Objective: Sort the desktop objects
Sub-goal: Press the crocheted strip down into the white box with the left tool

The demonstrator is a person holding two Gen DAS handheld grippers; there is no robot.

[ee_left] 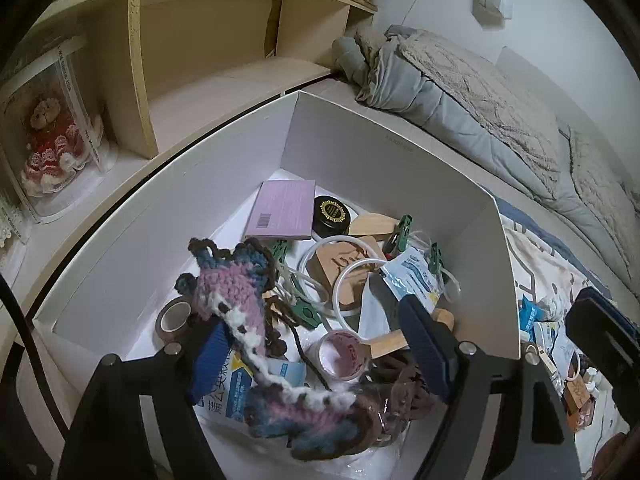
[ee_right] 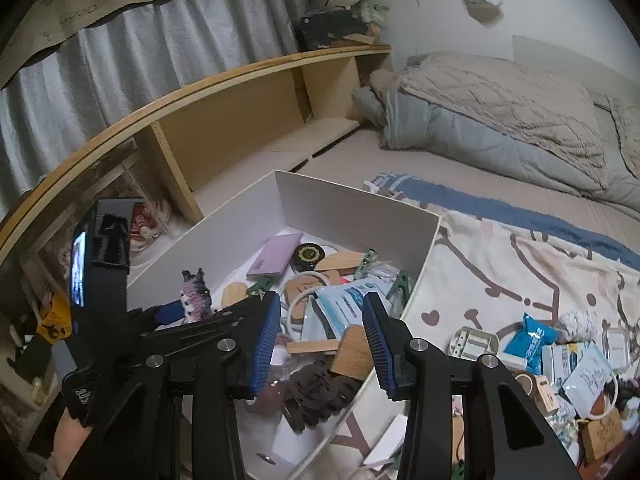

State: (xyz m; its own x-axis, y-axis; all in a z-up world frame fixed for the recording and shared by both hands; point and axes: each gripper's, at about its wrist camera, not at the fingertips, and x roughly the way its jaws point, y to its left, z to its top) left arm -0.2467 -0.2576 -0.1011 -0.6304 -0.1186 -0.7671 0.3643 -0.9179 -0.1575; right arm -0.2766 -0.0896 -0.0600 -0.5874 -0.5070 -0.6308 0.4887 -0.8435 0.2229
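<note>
A white cardboard box (ee_left: 380, 152) stands on the bed, holding sorted items. My left gripper (ee_left: 318, 354) hangs over its near end, jaws wide open. A pink, blue and white crocheted piece (ee_left: 236, 288) lies between them, leaning on the left pad and draped over the pile, not pinched. Beneath it are a purple carton (ee_left: 282, 210), a black round tin (ee_left: 330, 210), white rings (ee_left: 352, 288), tape rolls (ee_left: 344, 354) and a wipes packet (ee_left: 412, 276). My right gripper (ee_right: 322, 344) hovers over the box's right wall (ee_right: 420, 280), jaws apart with nothing between them.
Loose items lie scattered on the patterned sheet right of the box, among them a blue packet (ee_right: 532, 338) and a wooden block (ee_right: 600, 432). A wooden shelf (ee_left: 200, 40) runs behind the box, with a doll in a clear case (ee_left: 48, 140). A rumpled blanket (ee_right: 500, 112) lies beyond.
</note>
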